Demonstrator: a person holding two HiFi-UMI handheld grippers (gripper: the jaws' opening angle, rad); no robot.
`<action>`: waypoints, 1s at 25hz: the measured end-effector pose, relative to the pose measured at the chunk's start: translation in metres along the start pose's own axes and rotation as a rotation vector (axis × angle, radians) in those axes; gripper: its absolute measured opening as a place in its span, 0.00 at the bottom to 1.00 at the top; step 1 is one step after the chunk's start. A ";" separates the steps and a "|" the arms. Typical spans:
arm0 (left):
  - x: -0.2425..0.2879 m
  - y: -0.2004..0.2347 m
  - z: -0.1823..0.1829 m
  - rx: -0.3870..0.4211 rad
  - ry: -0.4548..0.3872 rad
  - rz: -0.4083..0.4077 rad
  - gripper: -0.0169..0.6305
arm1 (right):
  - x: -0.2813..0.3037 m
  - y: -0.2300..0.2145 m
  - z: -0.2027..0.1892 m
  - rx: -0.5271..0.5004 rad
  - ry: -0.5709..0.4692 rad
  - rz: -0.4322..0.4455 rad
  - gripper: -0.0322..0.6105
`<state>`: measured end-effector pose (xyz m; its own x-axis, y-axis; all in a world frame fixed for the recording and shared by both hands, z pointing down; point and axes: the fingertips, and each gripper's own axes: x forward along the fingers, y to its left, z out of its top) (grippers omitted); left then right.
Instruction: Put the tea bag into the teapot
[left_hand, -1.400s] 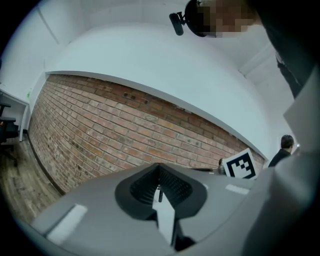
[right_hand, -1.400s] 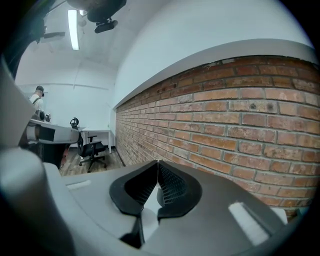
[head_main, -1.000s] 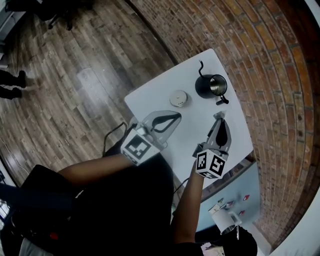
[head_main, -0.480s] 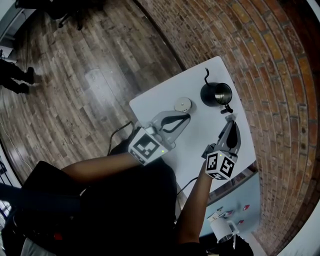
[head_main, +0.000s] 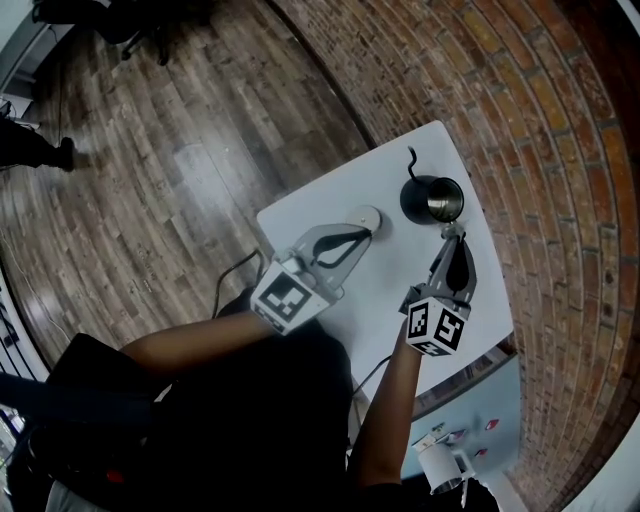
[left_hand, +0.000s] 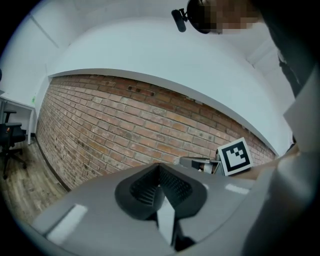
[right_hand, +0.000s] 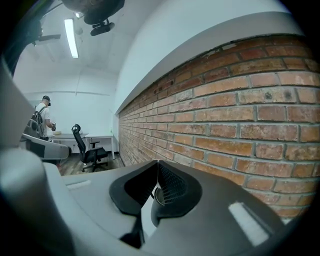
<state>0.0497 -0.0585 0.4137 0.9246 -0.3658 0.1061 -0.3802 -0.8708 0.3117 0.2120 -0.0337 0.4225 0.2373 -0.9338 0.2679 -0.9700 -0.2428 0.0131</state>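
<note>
Closest in, the person's two forearms reach out toward the teapot (head_main: 432, 199), each carrying a gripper with a marker cube at its rear. The right gripper (head_main: 450, 233) points at the teapot from the near side, with its tip just short of the pot's handle. Its own view shows the right gripper (right_hand: 157, 164) with both pads pressed together at the tip and nothing clamped that can be made out. The left gripper (head_main: 372, 231) lies to the left of the teapot and nearer the person. Its pads likewise meet in the left gripper (left_hand: 160, 169) view, and its tip overlaps a round white disc (head_main: 362, 214) that sits just left of the teapot. Both tools hang over the white table (head_main: 395, 275). The black teapot stands lidless near the table's far corner, spout pointing away. The tea bag cannot be made out in any view. Beyond the teapot are the brick wall (head_main: 540, 150) and wooden floor (head_main: 200, 120).
</note>
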 end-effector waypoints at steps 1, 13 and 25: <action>0.001 0.001 0.000 0.000 0.004 0.002 0.02 | 0.002 0.000 0.001 0.000 -0.001 0.003 0.06; 0.018 -0.002 0.000 0.031 -0.002 0.008 0.02 | 0.019 -0.017 -0.007 0.014 0.016 0.011 0.06; 0.037 0.005 -0.005 0.017 0.025 0.003 0.02 | 0.033 -0.025 -0.015 0.017 0.037 0.002 0.06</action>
<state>0.0818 -0.0747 0.4239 0.9238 -0.3598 0.1307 -0.3827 -0.8754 0.2954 0.2434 -0.0542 0.4458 0.2327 -0.9241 0.3031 -0.9695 -0.2452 -0.0035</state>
